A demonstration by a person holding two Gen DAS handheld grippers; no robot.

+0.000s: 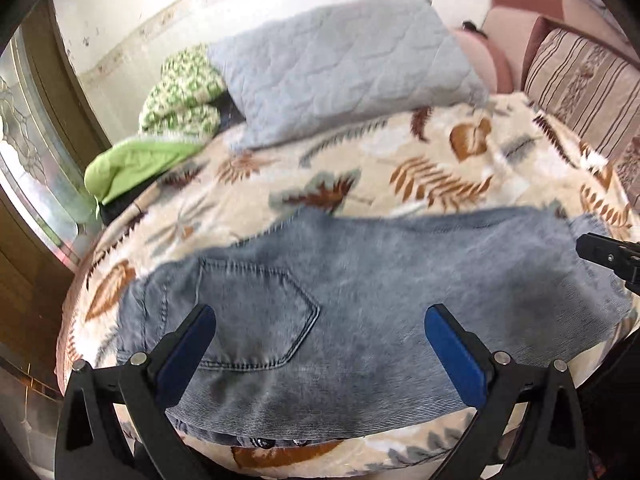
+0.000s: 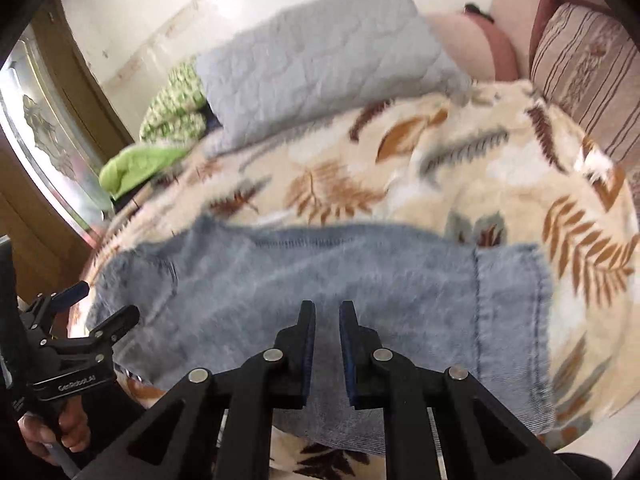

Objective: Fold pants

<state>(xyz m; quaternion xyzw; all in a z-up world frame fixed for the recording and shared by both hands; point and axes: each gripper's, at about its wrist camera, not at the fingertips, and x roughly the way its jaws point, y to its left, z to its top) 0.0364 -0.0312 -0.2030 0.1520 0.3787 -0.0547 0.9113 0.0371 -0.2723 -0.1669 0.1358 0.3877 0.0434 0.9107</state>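
Left wrist view shows the left hand-held gripper (image 1: 320, 334) spread wide above light-blue folded denim pants (image 1: 360, 280), gripping nothing. They lie along the near edge of the bed's leaf-patterned fleece blanket (image 1: 400, 152). Right hand-held gripper (image 2: 327, 320) hovers nearly closed and empty over the pants (image 2: 320, 264).

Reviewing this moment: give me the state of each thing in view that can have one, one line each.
jeans: folded lengthwise, lying flat on the blanket, back pocket up.
left gripper: open, over the jeans, holding nothing.
right gripper: nearly shut, no cloth visibly pinched.
leaf-print blanket: spread out.
grey quilted pillow: lying at the far side.
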